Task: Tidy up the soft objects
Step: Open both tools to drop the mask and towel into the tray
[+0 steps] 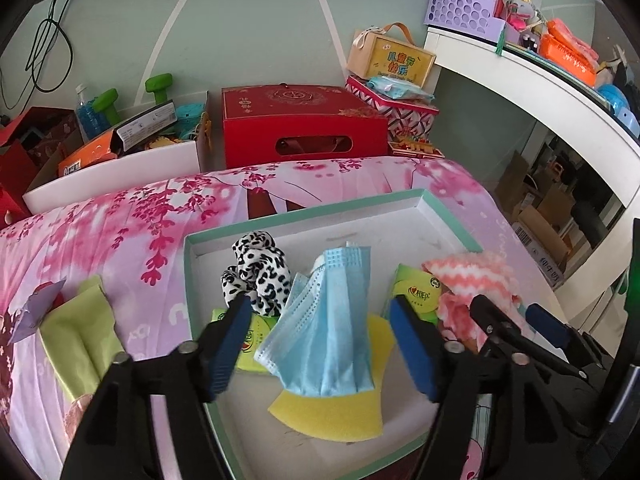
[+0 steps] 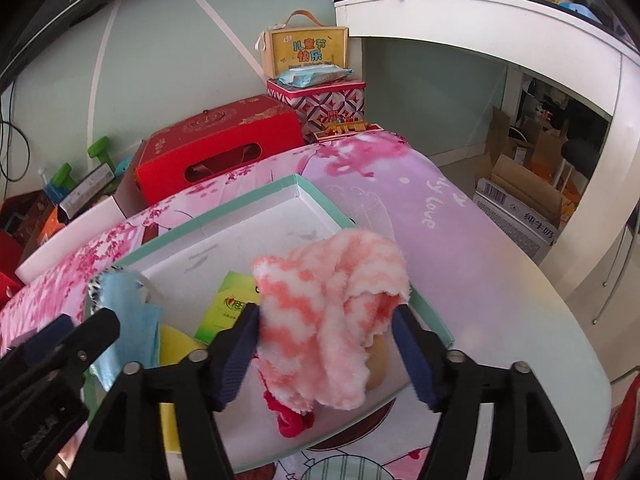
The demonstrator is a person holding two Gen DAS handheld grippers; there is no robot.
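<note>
A pink-and-white towel (image 2: 332, 312) lies bunched on the tray's (image 2: 320, 196) right rim, between the fingers of the right gripper (image 2: 326, 348), which stand wide, the left pad at its edge; whether they pinch it cannot be told; a red cloth (image 2: 290, 416) shows beneath it at 6 o'clock. In the left view, a blue mask (image 1: 324, 320) lies in the tray (image 1: 304, 212) over a yellow sponge (image 1: 332, 412); the left gripper (image 1: 320, 348) stands wide around it, holding nothing; a spotted cloth (image 1: 260, 268) sits at the mask's 10 o'clock, a green packet (image 1: 418, 292) at 2 o'clock; a green cloth (image 1: 80, 336) lies on the pink bedsheet (image 1: 120, 220) at the tray's 9 o'clock.
</note>
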